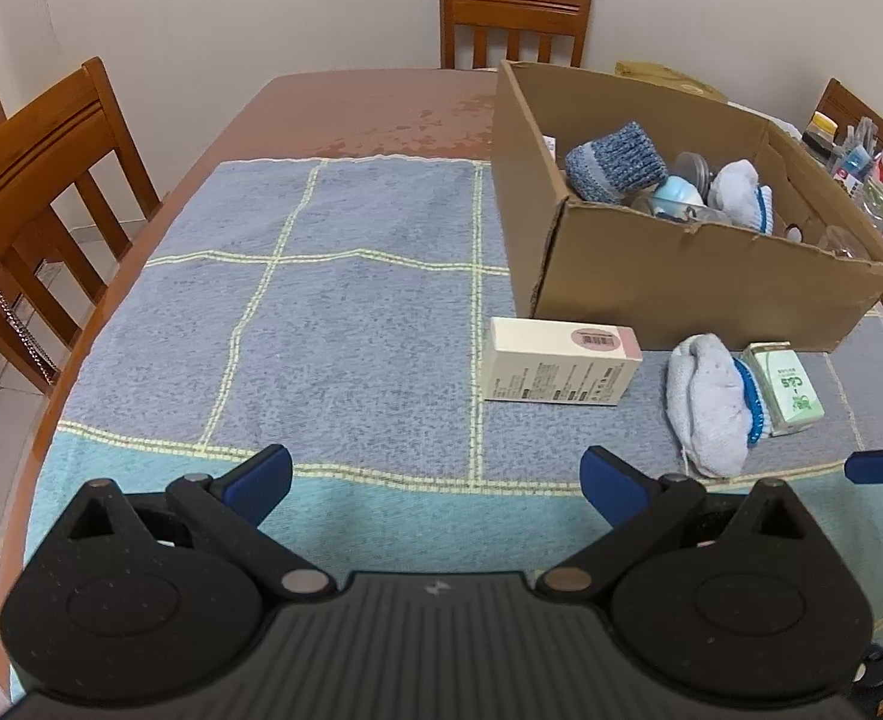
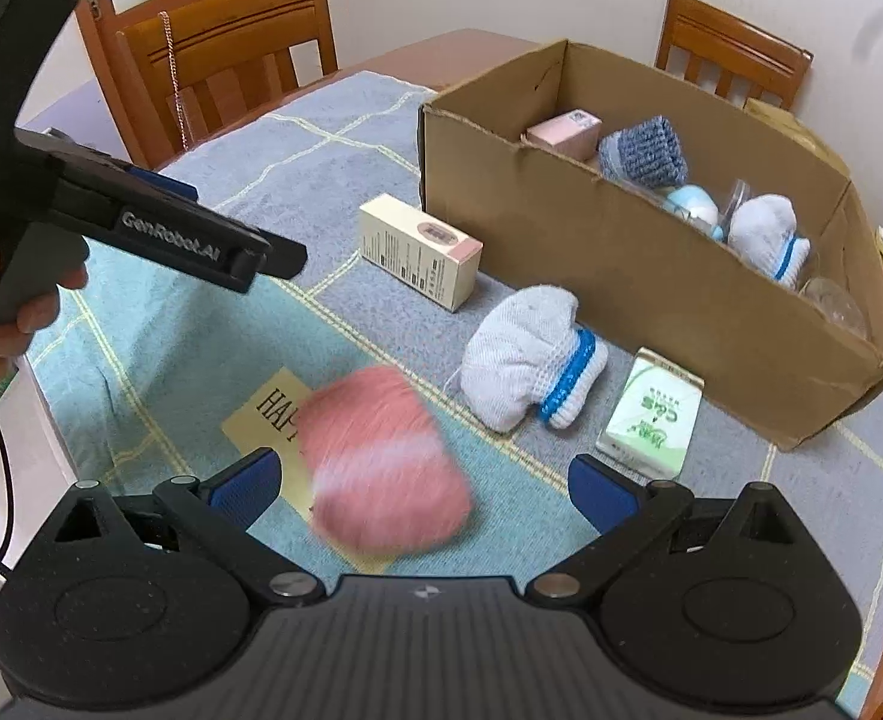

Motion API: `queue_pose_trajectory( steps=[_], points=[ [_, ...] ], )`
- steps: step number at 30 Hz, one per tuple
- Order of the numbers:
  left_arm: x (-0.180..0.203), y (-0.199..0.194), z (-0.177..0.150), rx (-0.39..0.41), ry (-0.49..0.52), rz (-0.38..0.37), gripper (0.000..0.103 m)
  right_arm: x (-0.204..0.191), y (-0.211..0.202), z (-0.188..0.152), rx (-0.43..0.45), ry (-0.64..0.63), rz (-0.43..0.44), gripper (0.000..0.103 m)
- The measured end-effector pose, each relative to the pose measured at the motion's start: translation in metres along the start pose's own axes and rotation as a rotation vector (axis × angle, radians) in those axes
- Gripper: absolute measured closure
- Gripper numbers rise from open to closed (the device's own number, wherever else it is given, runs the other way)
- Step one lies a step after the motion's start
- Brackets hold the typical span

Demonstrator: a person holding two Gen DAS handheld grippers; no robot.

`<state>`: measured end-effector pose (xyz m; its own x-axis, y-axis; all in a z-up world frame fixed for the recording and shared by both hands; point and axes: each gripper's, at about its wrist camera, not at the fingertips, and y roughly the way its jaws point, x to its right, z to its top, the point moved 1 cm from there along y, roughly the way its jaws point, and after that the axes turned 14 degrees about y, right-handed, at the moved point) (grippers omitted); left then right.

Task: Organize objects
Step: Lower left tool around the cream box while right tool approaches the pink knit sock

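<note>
Pink-and-white fuzzy rolled sock [image 2: 384, 462], blurred, sits between your right claw's [image 2: 423, 486] spread fingers above a yellow card [image 2: 267, 414] on the blue checked towel [image 1: 351, 324]; your left claw [image 1: 435, 480] hangs agape, empty, near the brown cardboard box [image 1: 681, 276].

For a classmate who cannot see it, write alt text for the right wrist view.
The right gripper, jaws open, hovers over a blurred pink sock lying partly on a yellow card on a blue checked cloth. Beyond lie a white sock, two small boxes and a part-filled cardboard box; the left gripper is at left.
</note>
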<state>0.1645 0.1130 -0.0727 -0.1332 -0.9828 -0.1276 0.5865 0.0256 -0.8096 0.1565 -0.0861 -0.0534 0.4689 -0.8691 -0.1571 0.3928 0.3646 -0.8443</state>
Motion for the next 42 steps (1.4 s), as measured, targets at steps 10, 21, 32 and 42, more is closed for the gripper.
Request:
queue_pose_trajectory(
  steps=[10, 21, 32, 42],
  points=[
    [-0.007, 0.007, -0.003, -0.021, 0.010, -0.010, 0.001, -0.015, 0.029, -0.006, -0.043, -0.028, -0.008, 0.000],
    [0.001, 0.019, 0.008, -0.020, 0.071, -0.068, 0.001, 0.000, 0.058, -0.014, -0.078, 0.018, -0.046, 0.000],
    [0.026, 0.041, 0.023, 0.022, 0.092, -0.165, 0.001, 0.026, 0.046, -0.027, -0.083, 0.039, -0.080, 0.000],
    [0.043, 0.067, 0.031, 0.092, 0.103, -0.090, 0.001, 0.025, 0.042, -0.036, -0.043, 0.064, -0.085, 0.000]
  ],
)
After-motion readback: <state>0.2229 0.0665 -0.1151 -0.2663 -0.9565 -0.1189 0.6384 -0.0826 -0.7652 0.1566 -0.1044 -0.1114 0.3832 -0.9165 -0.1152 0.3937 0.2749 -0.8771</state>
